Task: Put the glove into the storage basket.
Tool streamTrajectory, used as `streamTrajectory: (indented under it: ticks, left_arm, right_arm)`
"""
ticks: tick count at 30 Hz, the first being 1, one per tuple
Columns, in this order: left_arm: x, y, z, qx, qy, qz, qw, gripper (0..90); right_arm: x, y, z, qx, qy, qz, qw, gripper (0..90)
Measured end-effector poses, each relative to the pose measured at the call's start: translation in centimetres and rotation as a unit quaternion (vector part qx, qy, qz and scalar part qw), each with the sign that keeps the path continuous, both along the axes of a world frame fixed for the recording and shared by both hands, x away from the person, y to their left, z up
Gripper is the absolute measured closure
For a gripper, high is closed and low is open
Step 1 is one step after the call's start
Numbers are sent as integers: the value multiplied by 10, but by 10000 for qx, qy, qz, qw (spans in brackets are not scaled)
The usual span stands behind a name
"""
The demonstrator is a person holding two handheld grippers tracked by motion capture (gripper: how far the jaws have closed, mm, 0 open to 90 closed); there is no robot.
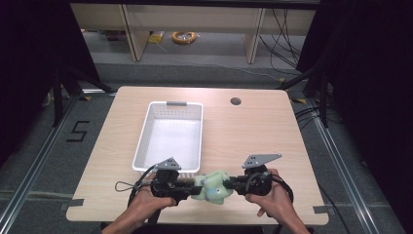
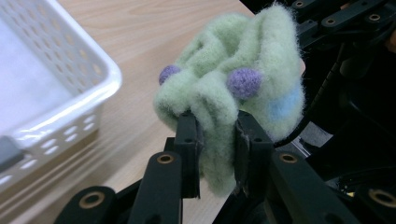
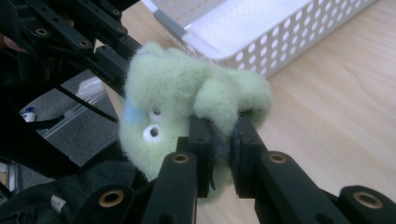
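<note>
Green fuzzy toy (image 1: 213,185) sits pinched between my left tongs (image 1: 191,184) and right tongs (image 1: 229,185), just beside the white basket (image 1: 141,141).

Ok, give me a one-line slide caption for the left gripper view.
Left gripper pinches a fold of the fuzzy green toy beside the white basket.

Just ahead of my two grippers stands the white basket (image 1: 146,127), its near wall close to the fuzzy green toy (image 1: 212,185) I hold between them, blocking any straight push forward. To the right of the basket the bench (image 1: 253,136) lies bare and open to pass over. The strip left of the basket is narrower but free.
</note>
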State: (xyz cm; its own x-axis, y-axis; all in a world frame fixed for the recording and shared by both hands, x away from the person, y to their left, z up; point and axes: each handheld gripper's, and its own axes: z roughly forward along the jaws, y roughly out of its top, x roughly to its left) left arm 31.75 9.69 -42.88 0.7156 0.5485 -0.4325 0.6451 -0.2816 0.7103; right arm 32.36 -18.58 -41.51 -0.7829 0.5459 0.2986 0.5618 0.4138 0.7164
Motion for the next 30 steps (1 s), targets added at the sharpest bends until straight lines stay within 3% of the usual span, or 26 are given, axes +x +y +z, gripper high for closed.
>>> streamTrajectory:
  ticks: [5, 10, 20, 25, 30]
  left_arm:
    - [6, 14, 16, 14, -10, 126, 9999, 728]
    - [13, 23, 24, 47, -22, 213, 9998, 728]
    - [29, 44, 38, 181, -14, 398, 9990, 728]
    - [44, 60, 45, 263, 13, 504, 9984, 726]
    - [56, 73, 43, 334, 129, 581, 9977, 726]
  right_arm:
    - [13, 13, 13, -60, -217, 149, 9996, 814]
    - [23, 26, 23, -75, -117, 240, 9996, 814]
    - [45, 48, 38, -125, -264, 336, 9990, 813]
    - [59, 66, 43, -58, -80, 324, 9994, 814]
    - [72, 80, 42, -92, -66, 324, 9994, 814]
